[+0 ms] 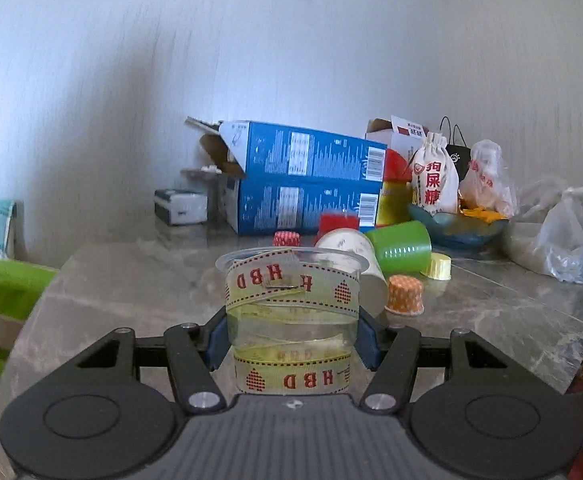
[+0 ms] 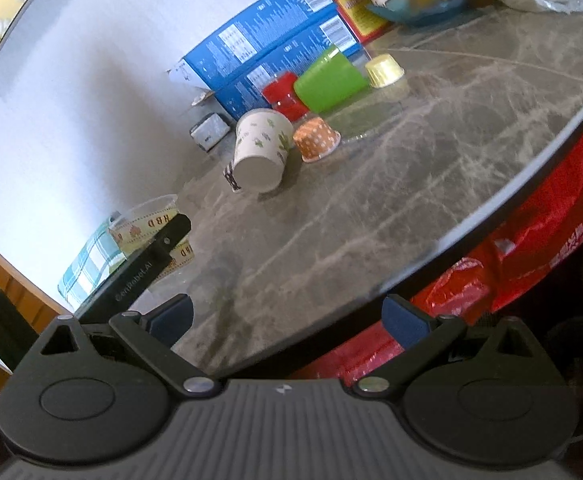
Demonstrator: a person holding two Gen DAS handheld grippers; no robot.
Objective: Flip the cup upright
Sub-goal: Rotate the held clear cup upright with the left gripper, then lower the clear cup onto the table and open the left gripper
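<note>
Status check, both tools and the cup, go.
Left tool shut on clear cup, rim up. Right tool open, empty. Paper cup lies just behind.

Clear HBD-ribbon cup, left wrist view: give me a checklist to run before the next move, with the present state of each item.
1. Left gripper jaws clamp the clear cup: ok.
2. Cup rim faces up: ok.
3. Cup base resting on the table: cannot tell.
4. Ribbon stays inside the cup: ok.
5. Right gripper open and holding nothing: ok.
6. White paper cup upright: not ok, it lies on its side.
</note>
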